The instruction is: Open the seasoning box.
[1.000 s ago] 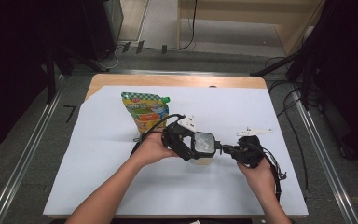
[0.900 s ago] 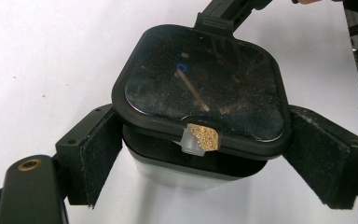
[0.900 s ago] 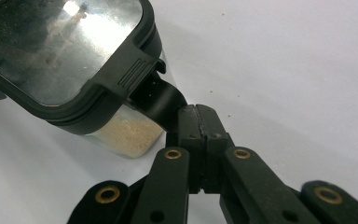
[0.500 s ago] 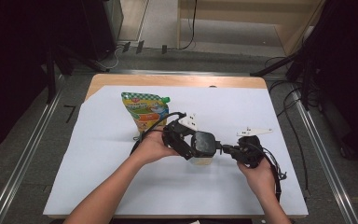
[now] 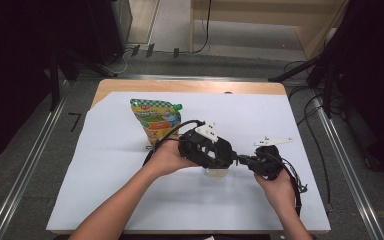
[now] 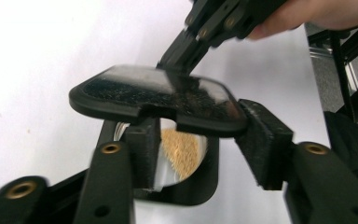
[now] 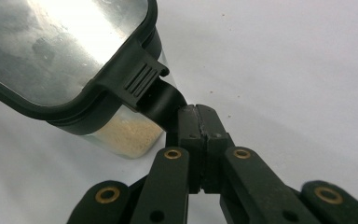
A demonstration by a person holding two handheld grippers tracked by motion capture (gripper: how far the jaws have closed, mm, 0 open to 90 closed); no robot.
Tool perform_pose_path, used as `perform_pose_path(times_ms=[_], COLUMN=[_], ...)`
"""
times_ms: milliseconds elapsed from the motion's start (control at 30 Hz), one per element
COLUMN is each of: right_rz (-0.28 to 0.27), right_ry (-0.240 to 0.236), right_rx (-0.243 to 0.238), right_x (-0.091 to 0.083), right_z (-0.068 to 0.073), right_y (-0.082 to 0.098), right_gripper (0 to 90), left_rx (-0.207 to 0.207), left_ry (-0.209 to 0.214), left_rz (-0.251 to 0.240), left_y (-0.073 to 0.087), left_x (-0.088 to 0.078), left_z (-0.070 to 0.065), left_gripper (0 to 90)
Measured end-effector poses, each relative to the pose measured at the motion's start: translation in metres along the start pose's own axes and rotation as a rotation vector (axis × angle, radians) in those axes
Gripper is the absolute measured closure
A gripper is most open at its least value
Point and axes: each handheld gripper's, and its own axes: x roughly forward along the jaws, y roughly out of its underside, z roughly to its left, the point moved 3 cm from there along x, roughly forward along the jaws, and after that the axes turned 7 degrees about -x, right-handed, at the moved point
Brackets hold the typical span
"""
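The clear container (image 5: 216, 171) of tan powder sits just right of the green pouch (image 5: 156, 119). The right gripper (image 7: 196, 122) pinches its side latch to steady it. The left gripper (image 6: 200, 140), jaws just closing, straddles the raised lid (image 6: 156, 98), apparently prying it off.

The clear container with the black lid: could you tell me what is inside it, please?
Pale tan granules lie in the container, seen through its clear wall beneath the lifted black lid. The left gripper covers it from above, so their depth is unclear.

container (image 5: 217, 171) mostly hidden under left gripper (image 5: 207, 150); lid (image 7: 51, 51) cut off by frame edge
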Motion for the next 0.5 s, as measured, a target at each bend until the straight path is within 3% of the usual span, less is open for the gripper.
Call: perform_pose_path(times_ms=[167,367,500], right_rz=[-0.003,-0.005,-0.005], right_ry=[-0.005,-0.014,-0.012], right_rx=[0.003,0.018,0.019], right_x=[0.0,0.0,0.0], right_z=[0.0,0.0,0.0], right_y=[0.0,0.001,0.001], right_gripper=[90.0,90.0,90.0], left_rx=[0.013,0.004,-0.015], left_ry=[0.006,0.043,0.061], left_rz=[0.008,0.007,0.003], left_y=[-0.013,-0.025,-0.03], left_x=[0.0,0.006,0.014], left_z=[-0.007,-0.011,-0.012], left_gripper=[63.2,72.3,73.1])
